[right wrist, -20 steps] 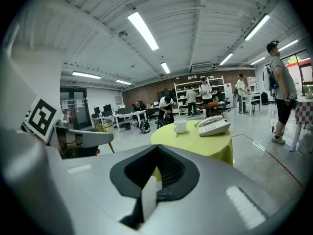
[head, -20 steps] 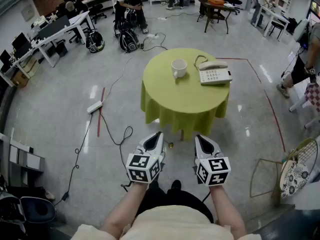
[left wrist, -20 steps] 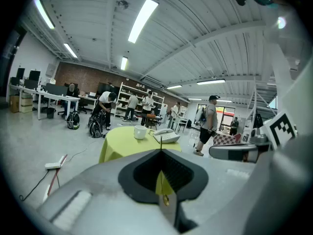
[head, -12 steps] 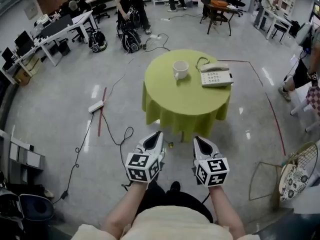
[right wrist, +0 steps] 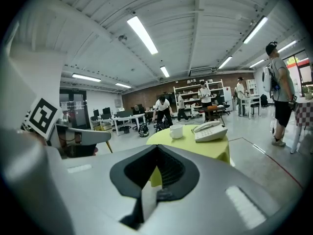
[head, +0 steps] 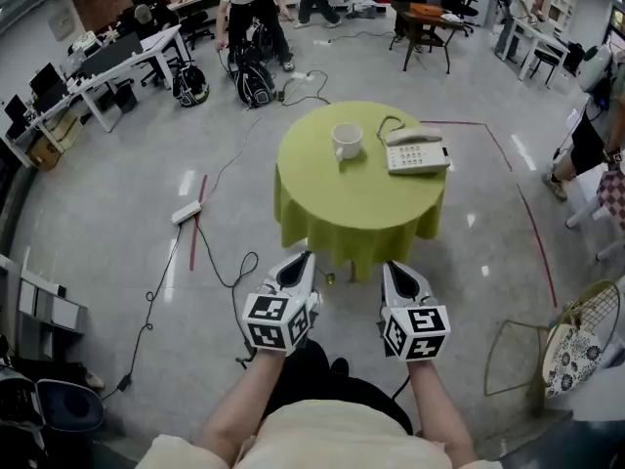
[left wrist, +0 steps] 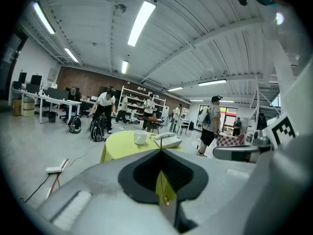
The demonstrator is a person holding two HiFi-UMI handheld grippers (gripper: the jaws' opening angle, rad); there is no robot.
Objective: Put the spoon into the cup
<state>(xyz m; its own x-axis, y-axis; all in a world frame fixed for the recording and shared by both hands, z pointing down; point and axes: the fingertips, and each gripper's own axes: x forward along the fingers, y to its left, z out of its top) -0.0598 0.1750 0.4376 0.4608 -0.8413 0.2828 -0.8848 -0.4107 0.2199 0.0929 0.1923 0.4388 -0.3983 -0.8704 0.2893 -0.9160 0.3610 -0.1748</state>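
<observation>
A white cup (head: 346, 141) stands on a round table with a green cloth (head: 361, 203), a few steps ahead of me. It also shows in the left gripper view as the cup (left wrist: 140, 137) and in the right gripper view as the cup (right wrist: 176, 131). I see no spoon in any view. My left gripper (head: 298, 267) and right gripper (head: 401, 274) are held side by side over the floor, short of the table's near edge. Both are shut, with nothing between their jaws. Each points toward the table: left gripper (left wrist: 160, 152), right gripper (right wrist: 157, 147).
A white desk phone (head: 417, 152) lies on the table right of the cup. Cables, a power strip (head: 186, 210) and a red strip lie on the floor at left. A wire chair (head: 552, 345) is at right. A person (head: 596, 115) stands at far right, others at the back desks.
The table sits slightly lower and nearer in the head view. Both grippers stay shut and side by side. The person at the back by the bags has straightened up.
</observation>
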